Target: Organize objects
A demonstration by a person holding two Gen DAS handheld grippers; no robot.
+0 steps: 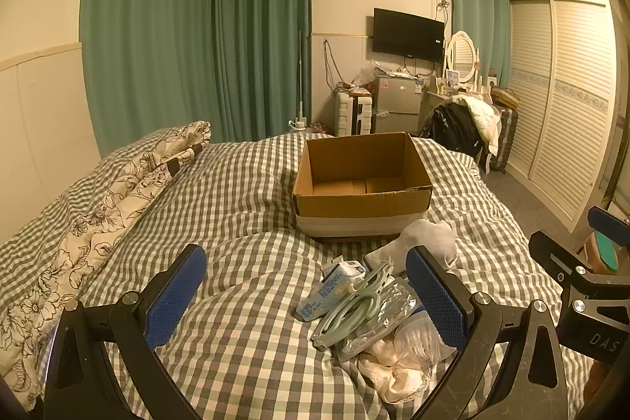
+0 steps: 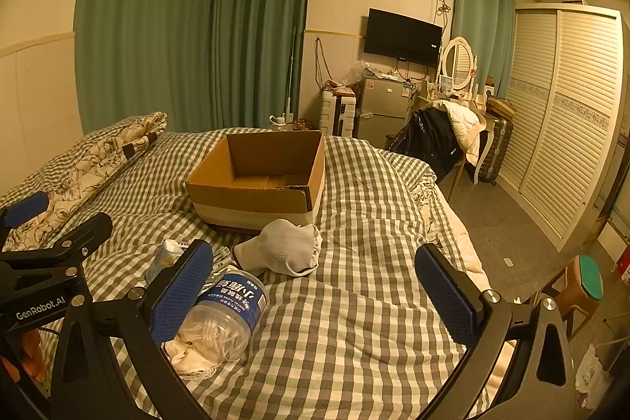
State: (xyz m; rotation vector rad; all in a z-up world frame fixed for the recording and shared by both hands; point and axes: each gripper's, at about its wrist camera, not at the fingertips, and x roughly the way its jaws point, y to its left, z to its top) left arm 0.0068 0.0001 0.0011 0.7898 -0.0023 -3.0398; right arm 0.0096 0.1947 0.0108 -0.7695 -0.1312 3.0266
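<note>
Left tongs [image 1: 307, 298] gape wide and empty over the checked bed [image 1: 244, 184]; the clutter heap comes next, carton [image 1: 334, 288], hanger [image 1: 354, 309], jar [image 2: 224, 317], white sock [image 2: 283, 247]; cardboard box [image 2: 260, 180] waits behind; right tongs [image 2: 315, 298] wide, empty.

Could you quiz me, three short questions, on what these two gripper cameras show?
1. True or false: the brown cardboard box on the grey-checked bedspread already holds items.
2. Which lies nearest the box: A) white knitted glove, B) clear plastic jar with blue label, C) pale green plastic hangers?
3. Fill in: both the left gripper and right gripper have jaws standing ____.

Key: 1 false, it looks empty; 2 A; 3 open, holding nothing.
</note>
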